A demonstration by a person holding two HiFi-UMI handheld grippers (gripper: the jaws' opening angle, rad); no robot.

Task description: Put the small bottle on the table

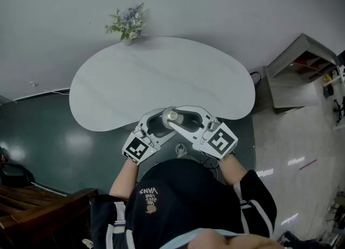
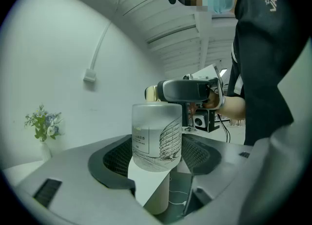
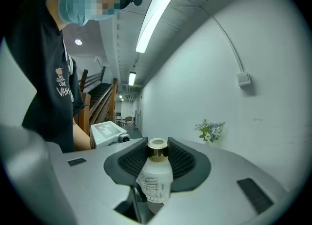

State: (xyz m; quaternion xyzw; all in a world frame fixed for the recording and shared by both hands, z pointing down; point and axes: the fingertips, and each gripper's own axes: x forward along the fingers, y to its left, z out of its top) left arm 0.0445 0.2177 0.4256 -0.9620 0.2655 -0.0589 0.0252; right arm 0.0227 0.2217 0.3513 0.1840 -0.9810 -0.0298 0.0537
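Note:
The small bottle (image 1: 172,116), frosted with a gold collar, hangs upright in the air at the near edge of the white table (image 1: 161,75). My right gripper (image 1: 181,118) is shut on its neck; in the right gripper view the pads flank the gold collar of the bottle (image 3: 155,180) inside my right gripper (image 3: 157,158). My left gripper (image 1: 158,123) stands open around the body of the bottle (image 2: 156,136), whose base hangs free between the wide jaws of my left gripper (image 2: 156,157). The right gripper (image 2: 187,90) shows above the bottle.
A small vase of flowers (image 1: 128,22) stands at the table's far edge. A grey shelf unit (image 1: 299,70) is off to the right, dark wooden furniture (image 1: 48,205) at the lower left. The person stands close against the table's near edge.

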